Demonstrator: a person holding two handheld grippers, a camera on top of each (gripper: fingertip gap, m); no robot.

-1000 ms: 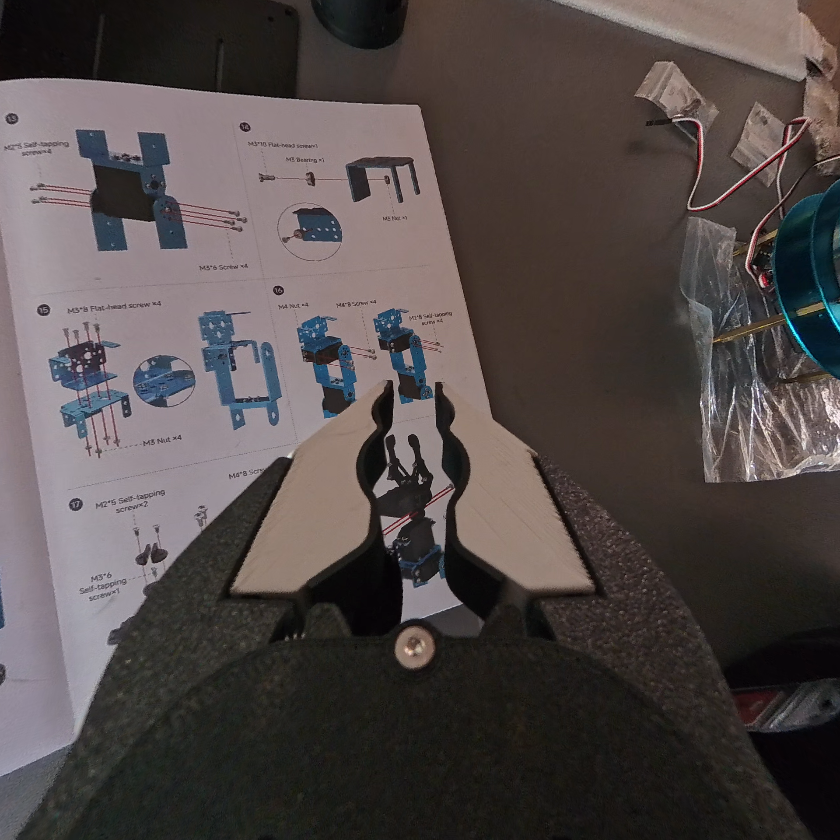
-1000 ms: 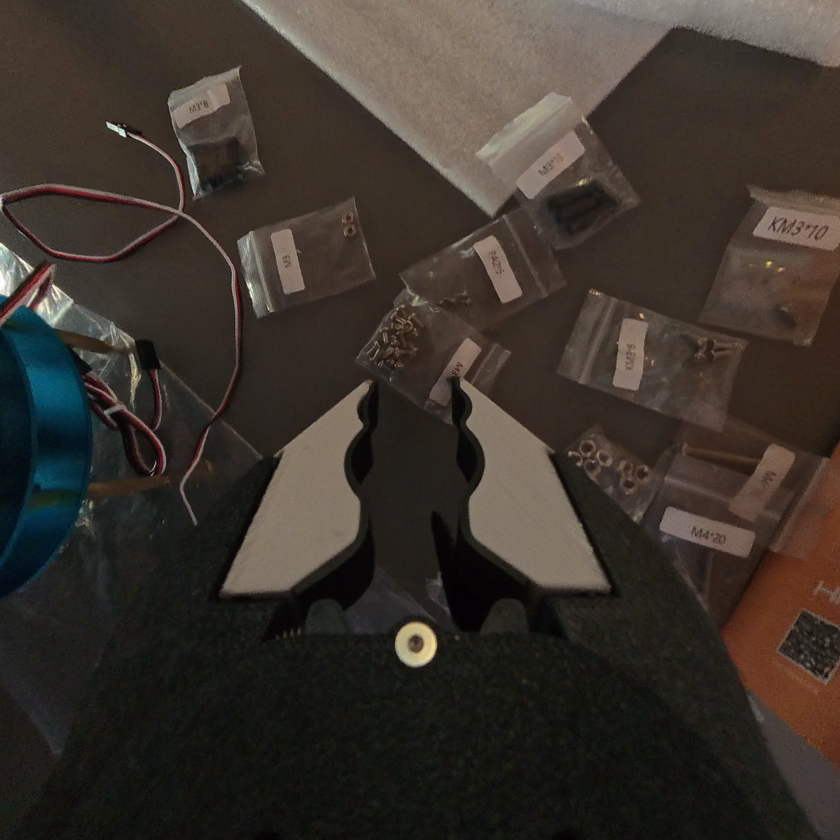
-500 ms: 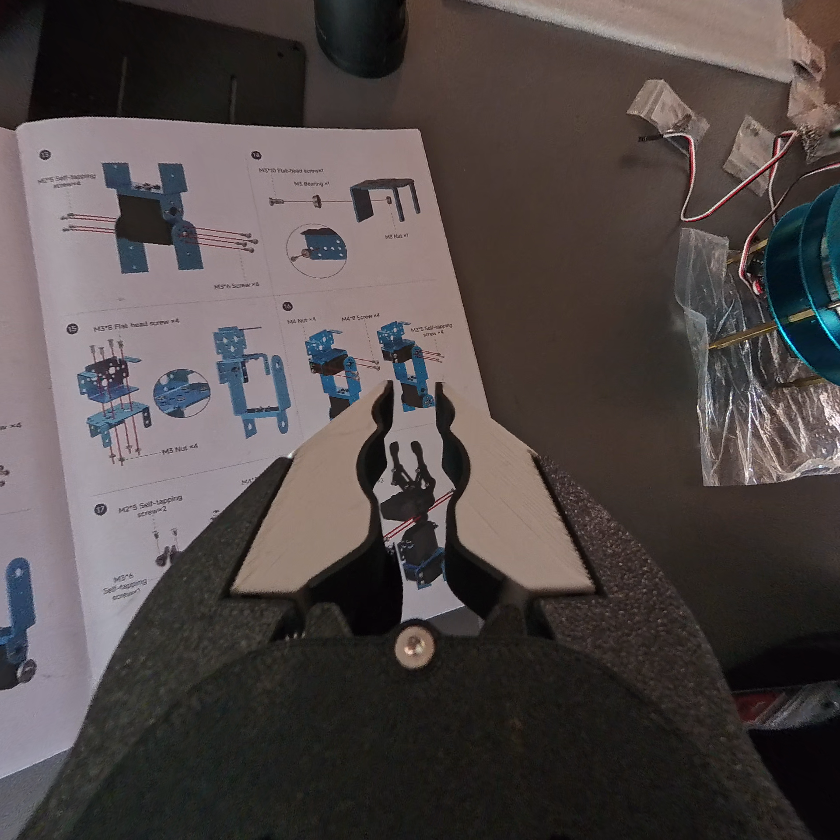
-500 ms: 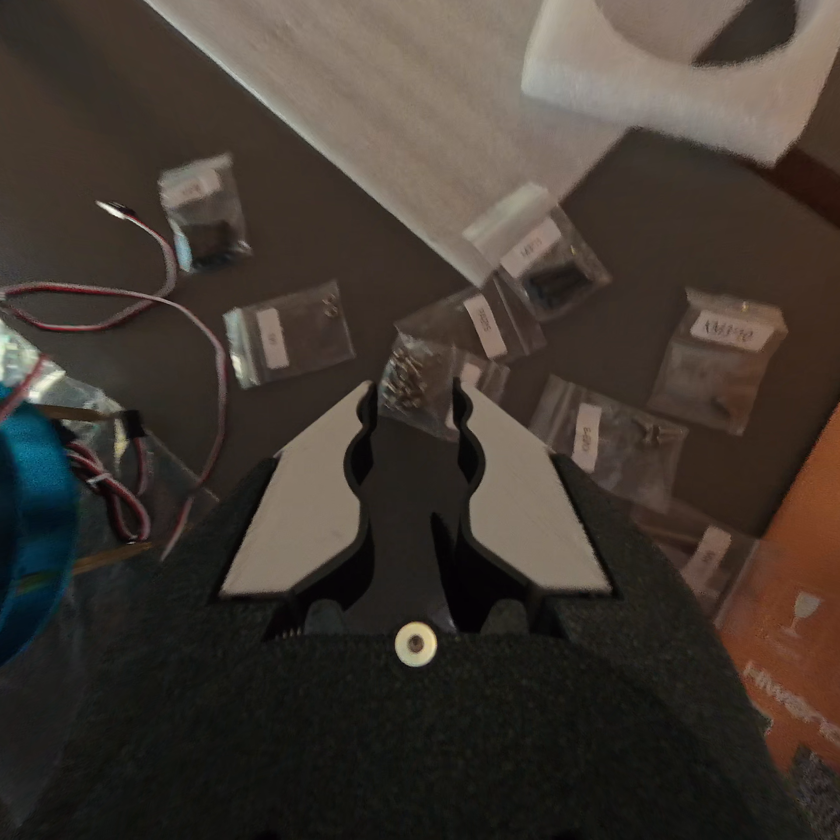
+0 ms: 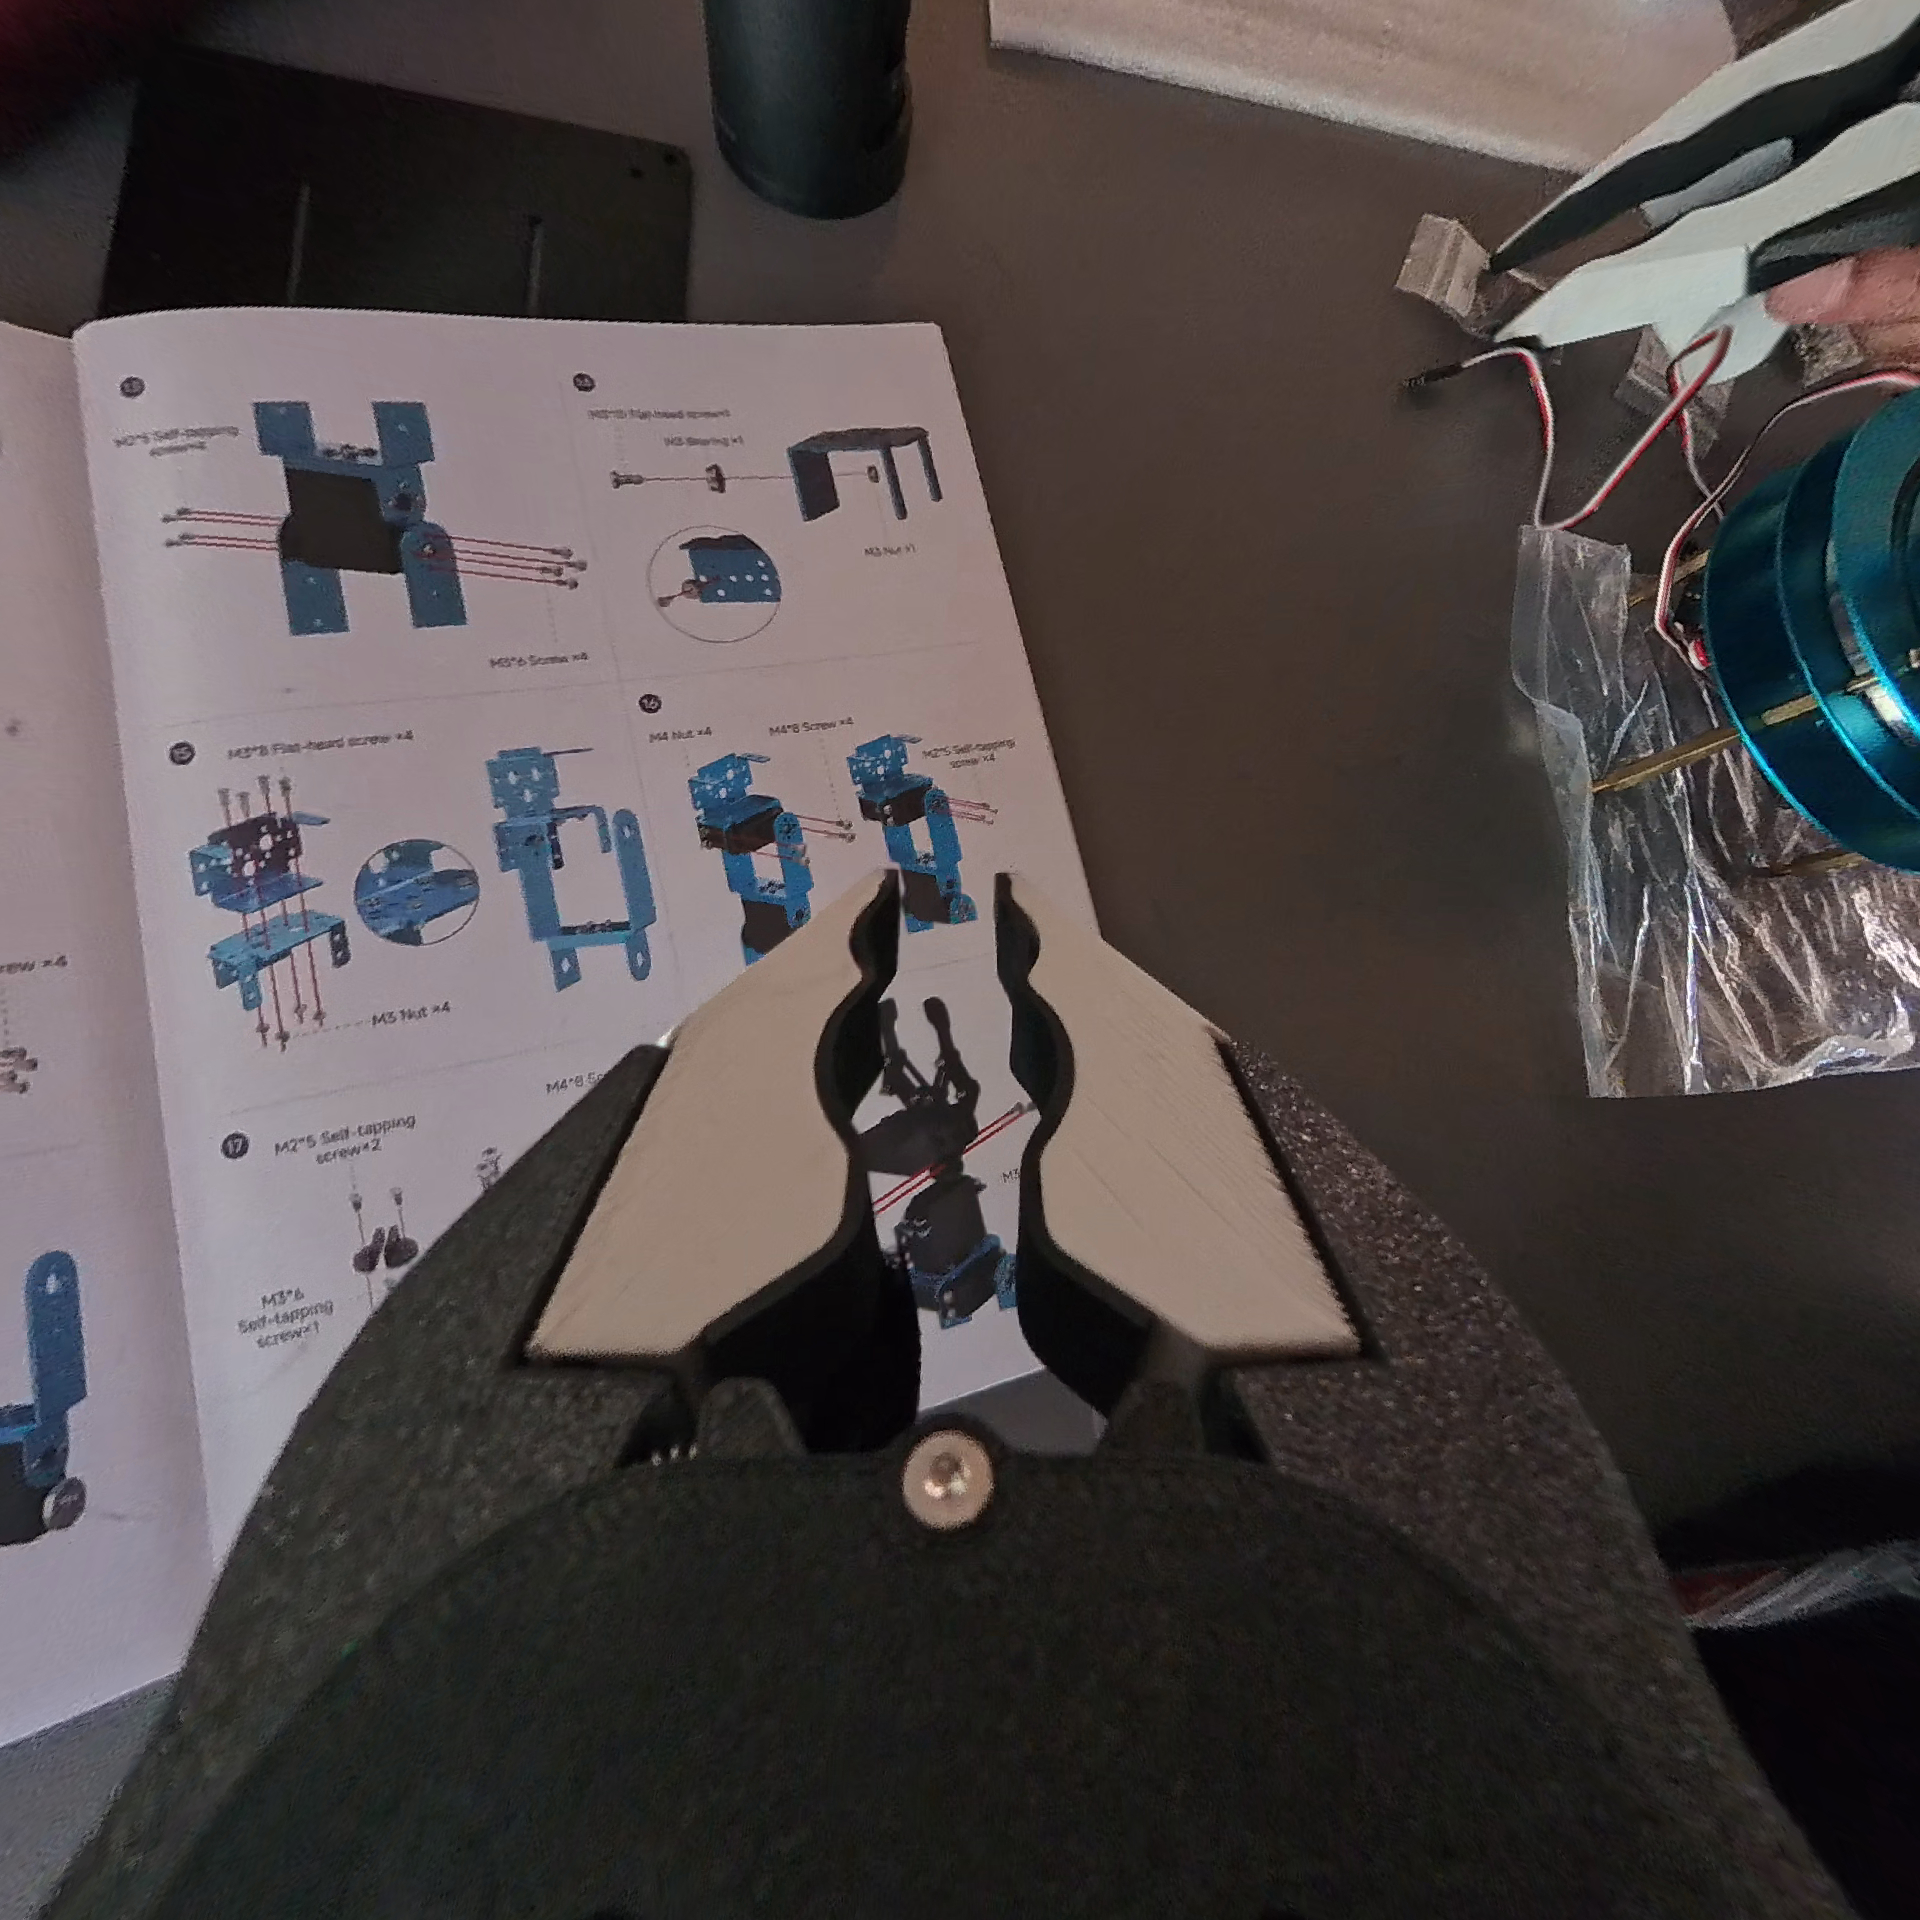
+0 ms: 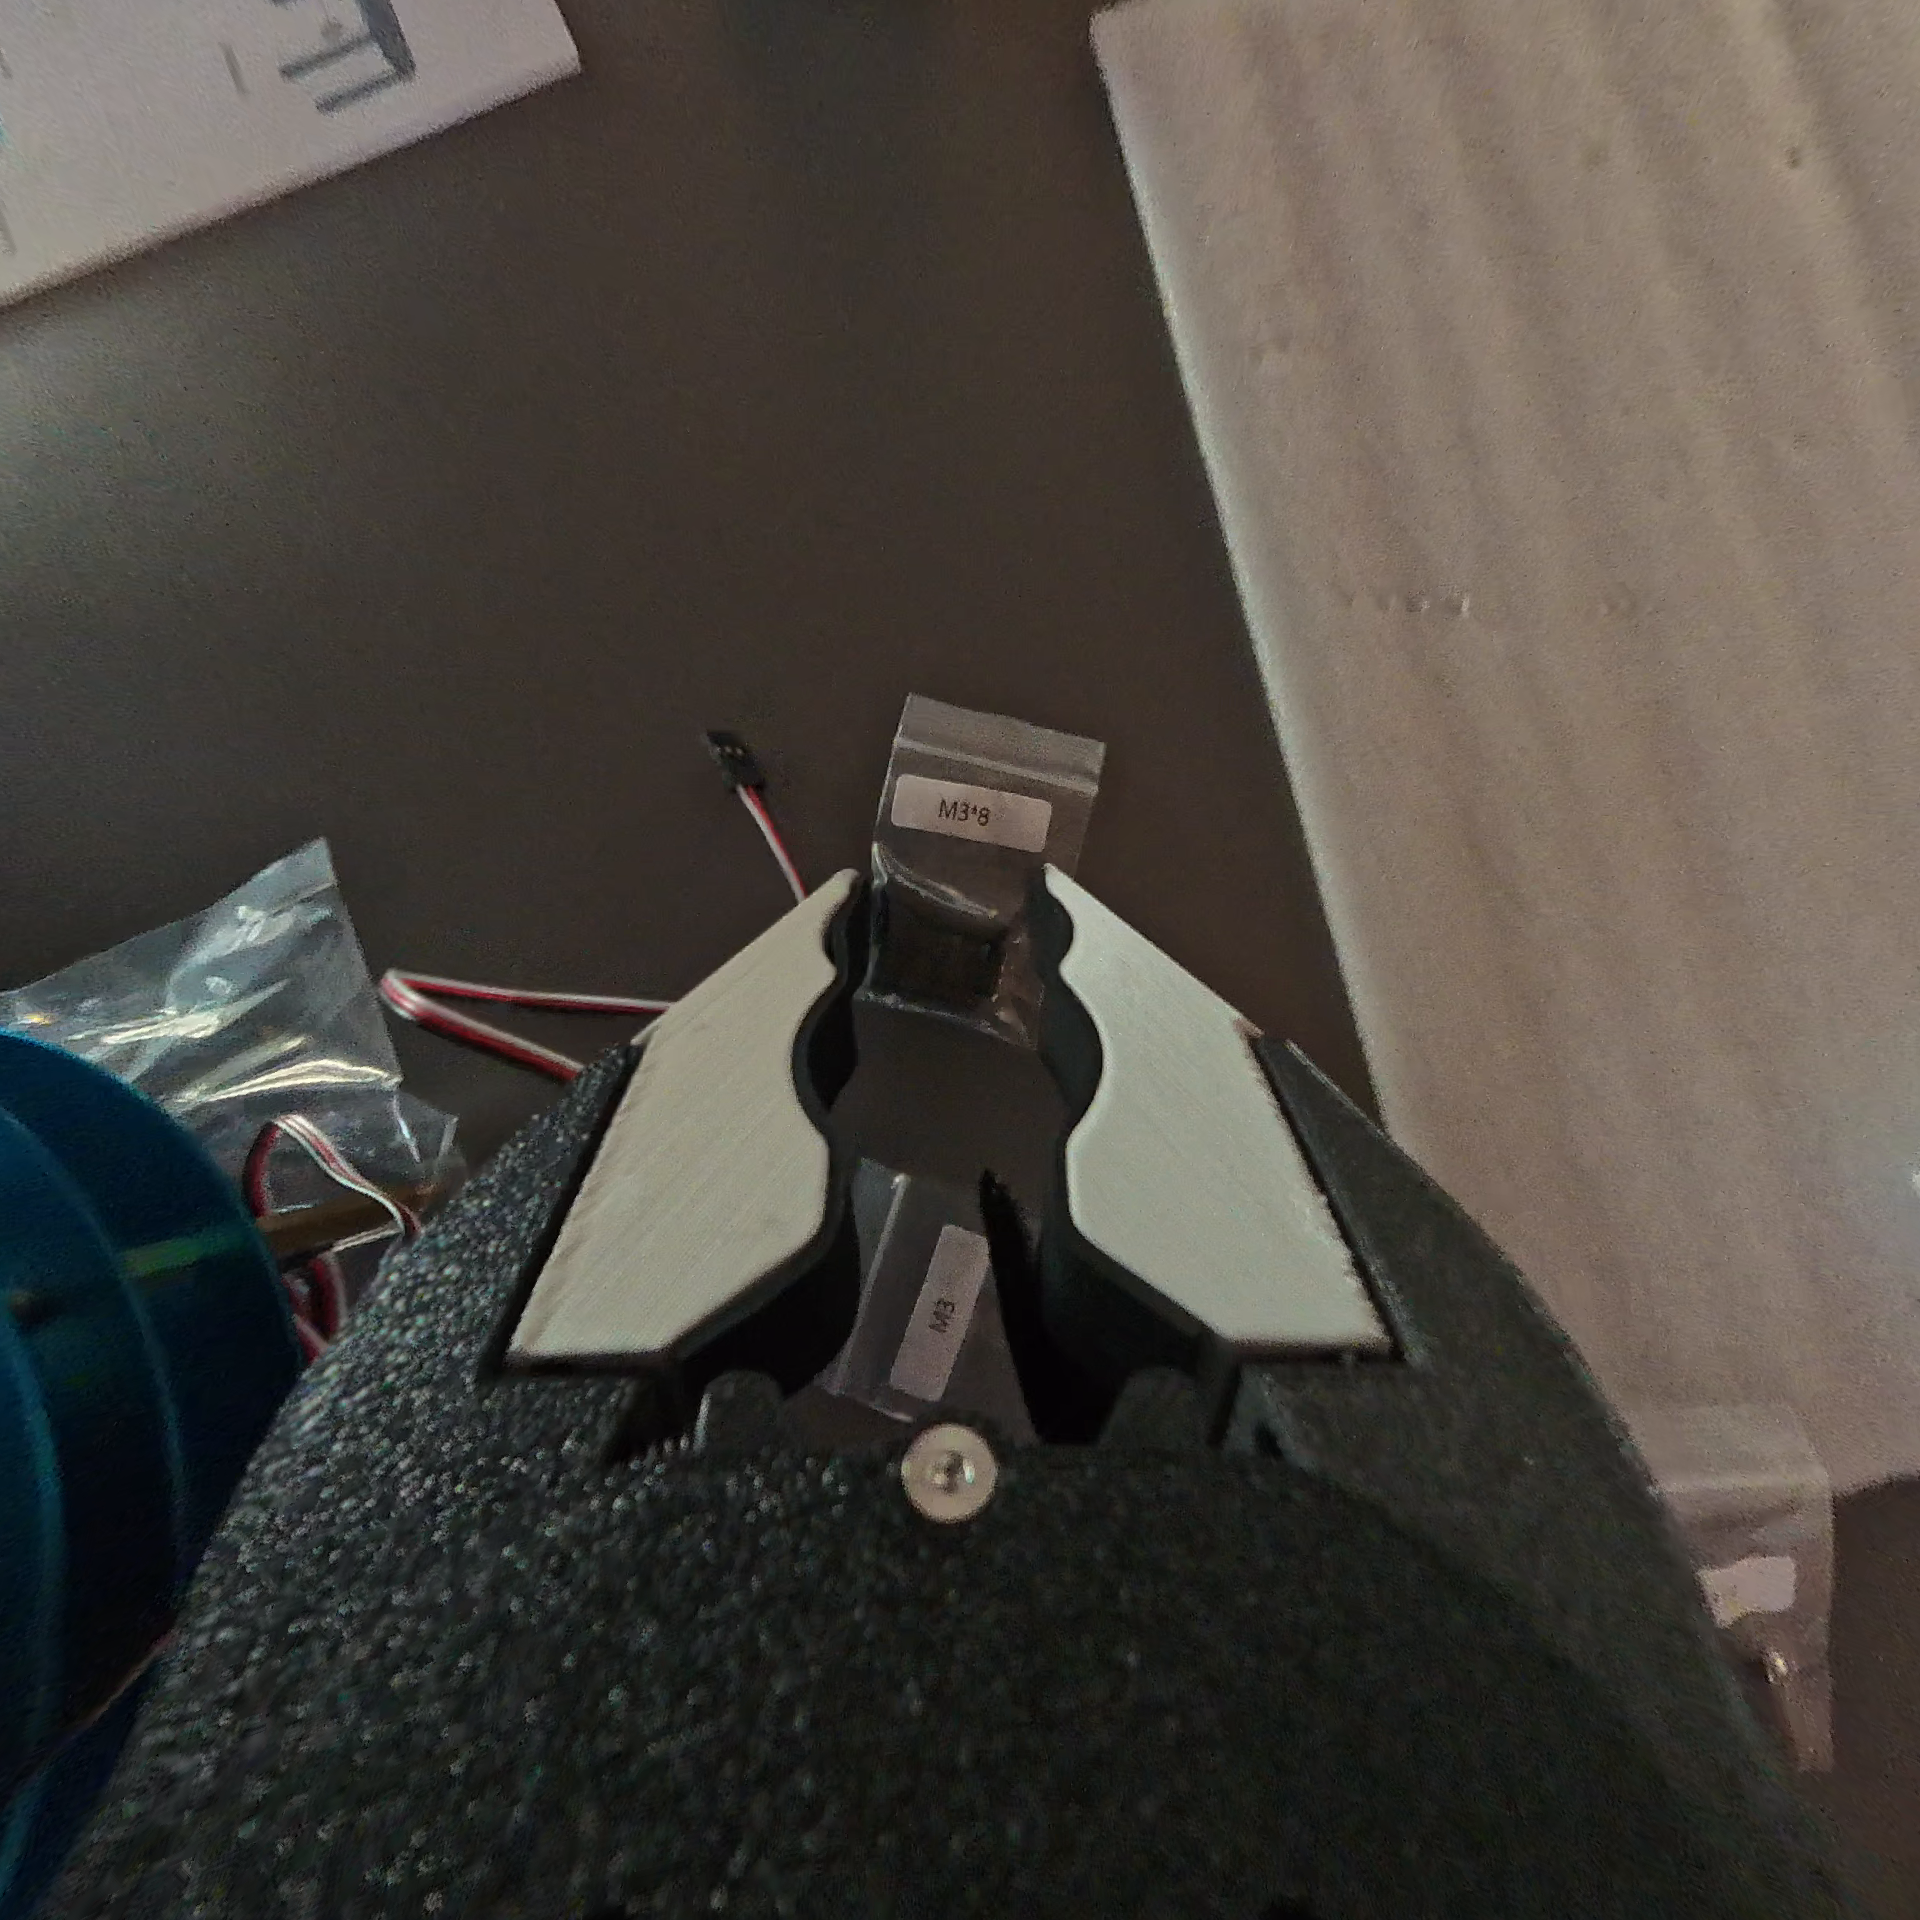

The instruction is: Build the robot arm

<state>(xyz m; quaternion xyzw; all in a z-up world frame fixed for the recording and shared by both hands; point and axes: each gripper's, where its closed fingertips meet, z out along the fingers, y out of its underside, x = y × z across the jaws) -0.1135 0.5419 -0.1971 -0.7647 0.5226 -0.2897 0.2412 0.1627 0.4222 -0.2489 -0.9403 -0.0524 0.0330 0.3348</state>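
My right gripper (image 6: 951, 883) is open and low over the dark table, its fingertips on either side of a small clear bag (image 6: 987, 821) with a white label and dark screws inside. Whether the tips touch the bag I cannot tell. A second small labelled bag (image 6: 935, 1309) lies under the gripper body. My left gripper (image 5: 945, 883) is empty, its jaws a little apart, and hovers over the right page of an open instruction booklet (image 5: 520, 675). The right gripper (image 5: 1507, 281) also shows at the top right of the left wrist view, over that bag (image 5: 1439, 260).
A blue round metal part (image 5: 1829, 644) stands on a crumpled clear plastic bag (image 5: 1714, 935), with red, white and black servo wires (image 5: 1558, 416) beside it. A white foam sheet (image 6: 1558, 623) lies right of the right gripper. A dark cylinder (image 5: 810, 94) and a black plate (image 5: 395, 197) sit behind the booklet. The grippers' ends are close to 30 cm from one another.
My right gripper swung left, away from the group of screw bags, to the single bag by the wire connector, and came into the left wrist view. My left gripper drifted slightly over the booklet, jaws unchanged.
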